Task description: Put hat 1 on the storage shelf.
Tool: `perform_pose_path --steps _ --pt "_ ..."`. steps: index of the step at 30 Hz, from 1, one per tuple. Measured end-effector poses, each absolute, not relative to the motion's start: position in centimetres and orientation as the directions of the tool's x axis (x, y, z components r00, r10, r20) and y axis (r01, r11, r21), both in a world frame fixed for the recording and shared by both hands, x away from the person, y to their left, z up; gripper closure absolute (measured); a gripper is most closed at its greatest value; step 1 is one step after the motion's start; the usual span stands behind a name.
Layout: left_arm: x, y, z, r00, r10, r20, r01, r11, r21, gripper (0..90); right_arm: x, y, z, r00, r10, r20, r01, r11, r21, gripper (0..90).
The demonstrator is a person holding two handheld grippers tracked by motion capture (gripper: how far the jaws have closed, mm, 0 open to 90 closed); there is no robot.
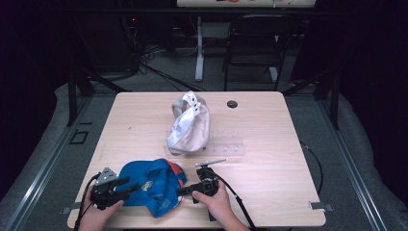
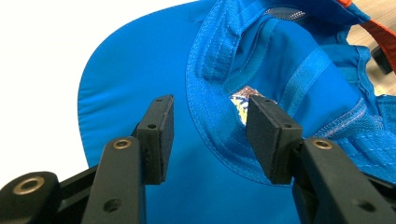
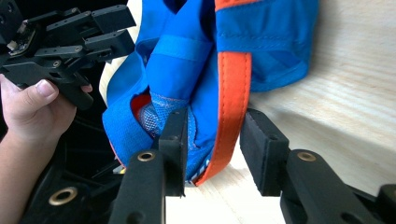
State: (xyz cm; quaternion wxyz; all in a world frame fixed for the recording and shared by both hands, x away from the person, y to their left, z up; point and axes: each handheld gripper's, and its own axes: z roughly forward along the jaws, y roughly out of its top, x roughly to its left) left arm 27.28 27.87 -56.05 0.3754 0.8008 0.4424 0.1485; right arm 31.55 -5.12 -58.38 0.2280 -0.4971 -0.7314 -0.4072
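Note:
A blue cap (image 1: 154, 185) with orange trim lies upside down at the table's near left. My left gripper (image 1: 131, 186) comes at it from the left. In the left gripper view the cap (image 2: 140, 70) has its brim seam and inner band between the left gripper's (image 2: 210, 102) wide jaws, and neither pad presses on it. My right gripper (image 1: 183, 191) reaches the cap from the right. In the right gripper view the cap's (image 3: 275, 42) orange strap (image 3: 233, 93) and bunched blue cloth sit between the right gripper's (image 3: 215, 116) jaws. One pad touches cloth; a gap shows at the other.
A white cap (image 1: 190, 127) lies at mid-table, beside a clear plastic piece (image 1: 228, 143). A small black disc (image 1: 232, 104) sits near the far edge of the wooden table (image 1: 274, 183). Beyond stands a folding chair (image 1: 257, 43). The left gripper (image 3: 109, 30) is in the right gripper view.

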Motion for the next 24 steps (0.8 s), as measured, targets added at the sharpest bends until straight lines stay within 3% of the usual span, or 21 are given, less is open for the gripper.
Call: perform_pose_path --steps 12,16,24 --pt "27.3 27.8 -56.1 0.564 0.820 -0.098 0.600 -0.324 0.732 52.5 31.4 -5.7 -57.4 -0.375 0.468 0.800 0.923 0.113 0.367 69.3" --pt "27.3 27.8 -56.1 0.563 0.821 -0.098 0.601 -0.325 0.730 52.4 31.4 -5.8 -57.2 -0.365 0.488 0.793 0.927 0.113 0.357 76.3" --pt "27.3 27.8 -56.1 0.564 0.820 -0.099 0.600 -0.324 0.732 52.5 31.1 -6.4 -56.7 -0.313 0.504 0.805 0.944 0.074 0.320 77.2"
